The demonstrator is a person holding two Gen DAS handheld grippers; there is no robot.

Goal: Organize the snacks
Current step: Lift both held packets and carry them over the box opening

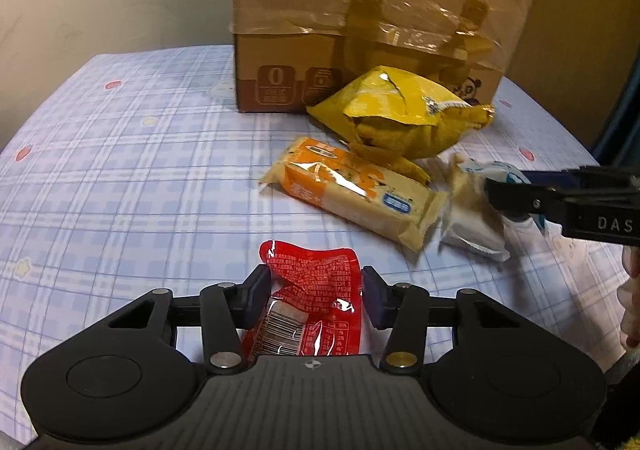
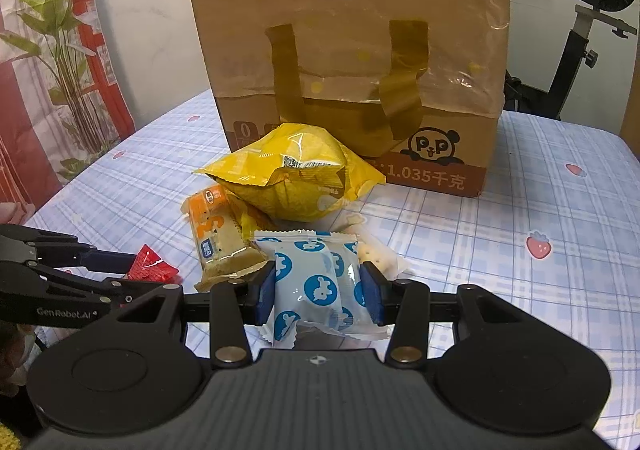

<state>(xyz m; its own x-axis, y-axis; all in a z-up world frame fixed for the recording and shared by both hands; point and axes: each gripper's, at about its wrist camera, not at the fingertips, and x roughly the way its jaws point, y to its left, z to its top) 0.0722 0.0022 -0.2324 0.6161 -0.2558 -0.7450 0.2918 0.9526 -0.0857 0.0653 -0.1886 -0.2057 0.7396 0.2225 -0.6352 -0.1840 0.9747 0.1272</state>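
Bed point(image 1: 120, 170), checked sheet, items:
- Red pouch point(image 1: 312, 290): near edge, between L gripper point(image 1: 316, 292) pads, both touching – gripped.
- Blue-white pack point(image 2: 316, 282): R gripper point(image 2: 318, 284) clamped on it.
- Orange bar point(image 1: 352, 190), yellow bag point(image 1: 400, 118): mid-bed, bag against box.
- Box point(image 2: 352, 62): far edge, upright.

Each gripper was matte black: a ribbed central housing, round discs on both sides of that housing, and linkage arms pinned with silver rivets, one of them brass. The left gripper point(image 1: 315, 292) and right gripper point(image 2: 323, 288) carried dark blue finger pads point(image 2: 267, 290); white lettering marked the bodies
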